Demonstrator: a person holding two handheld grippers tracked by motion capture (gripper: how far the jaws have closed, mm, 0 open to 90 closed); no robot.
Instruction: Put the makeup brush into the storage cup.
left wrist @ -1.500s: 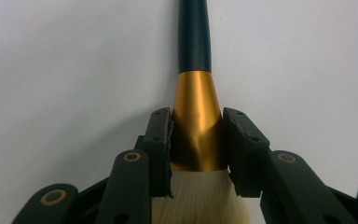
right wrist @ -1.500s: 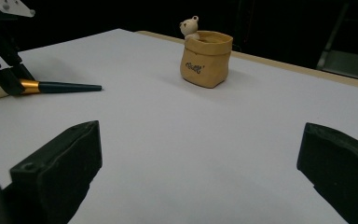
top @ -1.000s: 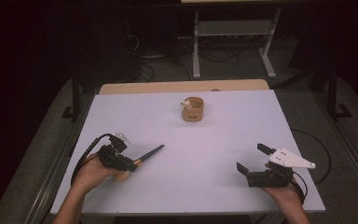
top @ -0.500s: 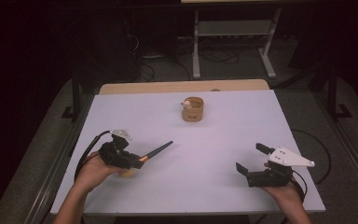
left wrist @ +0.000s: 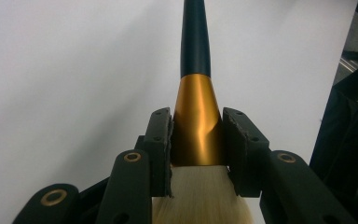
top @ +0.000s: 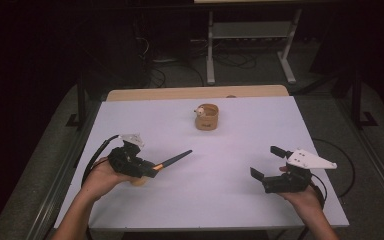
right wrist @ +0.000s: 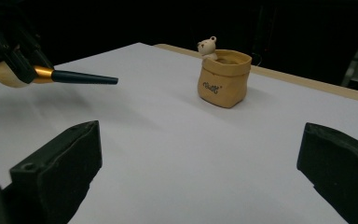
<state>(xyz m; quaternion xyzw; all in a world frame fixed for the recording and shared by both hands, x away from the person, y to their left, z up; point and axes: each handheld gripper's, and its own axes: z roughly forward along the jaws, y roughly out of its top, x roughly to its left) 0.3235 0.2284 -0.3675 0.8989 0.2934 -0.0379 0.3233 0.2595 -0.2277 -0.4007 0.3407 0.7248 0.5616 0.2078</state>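
My left gripper [top: 152, 168] is shut on the gold ferrule of a makeup brush [top: 175, 159] at the table's front left. The brush's dark handle [left wrist: 195, 42] points away from the jaws, toward the table's middle, and its pale bristles [left wrist: 200, 196] lie back between the fingers. A person's hand holds this gripper just above the white table [top: 230, 200]. The right gripper [top: 267, 162] stands open at the front right, nothing between its jaws. In the right gripper view the brush [right wrist: 81, 77] hangs at the upper left. A small tan pot with a bear figure [top: 206, 117] [right wrist: 223, 79] stands mid-table toward the back.
A wooden strip [top: 195, 93] runs along the table's far edge. Behind it on the dark floor are a metal stand [top: 250, 45] and loose cables [top: 165, 55]. A black cable [top: 97, 157] trails from the left gripper.
The left gripper has risen a little and carried the brush to the right, the handle tip now higher off the table. The right gripper has stayed put.
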